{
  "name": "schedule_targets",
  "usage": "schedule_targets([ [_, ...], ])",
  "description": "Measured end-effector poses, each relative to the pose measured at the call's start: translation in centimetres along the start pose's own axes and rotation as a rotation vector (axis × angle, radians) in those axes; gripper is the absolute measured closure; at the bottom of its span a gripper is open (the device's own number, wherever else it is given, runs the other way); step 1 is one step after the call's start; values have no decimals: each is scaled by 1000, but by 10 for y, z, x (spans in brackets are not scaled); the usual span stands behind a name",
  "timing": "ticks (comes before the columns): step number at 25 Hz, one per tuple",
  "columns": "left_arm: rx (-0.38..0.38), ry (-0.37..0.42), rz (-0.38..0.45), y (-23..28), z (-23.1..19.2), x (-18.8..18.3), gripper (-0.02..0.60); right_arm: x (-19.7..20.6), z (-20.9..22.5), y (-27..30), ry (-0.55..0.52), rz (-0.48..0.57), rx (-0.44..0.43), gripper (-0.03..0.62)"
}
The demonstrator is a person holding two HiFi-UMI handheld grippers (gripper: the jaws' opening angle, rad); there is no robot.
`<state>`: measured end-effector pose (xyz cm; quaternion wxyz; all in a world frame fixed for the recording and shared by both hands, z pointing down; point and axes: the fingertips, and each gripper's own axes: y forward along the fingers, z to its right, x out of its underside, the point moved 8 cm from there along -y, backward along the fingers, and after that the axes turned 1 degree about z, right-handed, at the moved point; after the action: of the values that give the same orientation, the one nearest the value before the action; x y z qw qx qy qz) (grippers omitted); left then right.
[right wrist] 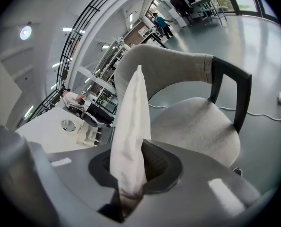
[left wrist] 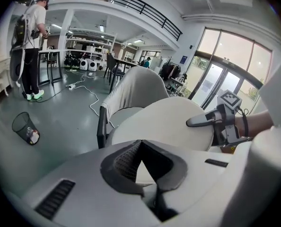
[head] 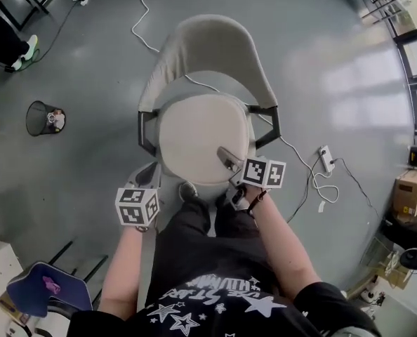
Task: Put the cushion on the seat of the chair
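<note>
My left tongs (left wrist: 139, 164) and right tongs (right wrist: 128, 178) are each clamped on the near rim only of the cushion (head: 201, 135), which is held over the seat (right wrist: 197, 126) (not yet resting, I judge), so the unsupported far side could sag, catch the backrest (head: 215, 44) and land crooked.

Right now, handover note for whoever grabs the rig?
Grippers: left gripper looks shut on the near edge of the cushion; right gripper shut on its other edge.
Things: cushion held between both, over the seat of the chair, not resting on it.
Done: cushion lifted and lined up over the seat.
Left: lower it onto the seat, open both jaws, pull back.
</note>
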<state>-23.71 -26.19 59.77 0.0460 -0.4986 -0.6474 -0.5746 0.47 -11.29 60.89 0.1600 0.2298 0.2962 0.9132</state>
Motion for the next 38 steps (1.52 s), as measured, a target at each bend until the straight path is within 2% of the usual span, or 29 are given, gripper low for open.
schedule_targets([
  [3, 6, -1, -18, 11, 1, 6, 574, -1, 18, 14, 1, -27, 16, 537],
  [7, 13, 29, -64, 28, 2, 19, 574, -7, 54, 27, -100, -72, 138, 536],
  [10, 5, 37, -86, 41, 5, 31, 574, -7, 76, 33, -151, -76, 177, 533],
  [14, 16, 7, -109, 65, 12, 45, 574, -5, 104, 39, -132, -82, 188, 531],
  [19, 12, 20, -131, 86, 13, 57, 574, 10, 132, 53, -114, -83, 217, 517],
  [24, 14, -7, -145, 100, 19, 65, 574, 12, 159, 58, -173, -101, 284, 465],
  [32, 4, 9, -190, 113, 21, 78, 574, -3, 183, 76, -275, -111, 365, 421],
  [38, 8, 17, -215, 115, 18, 81, 574, 0, 198, 77, -238, -66, 386, 347],
])
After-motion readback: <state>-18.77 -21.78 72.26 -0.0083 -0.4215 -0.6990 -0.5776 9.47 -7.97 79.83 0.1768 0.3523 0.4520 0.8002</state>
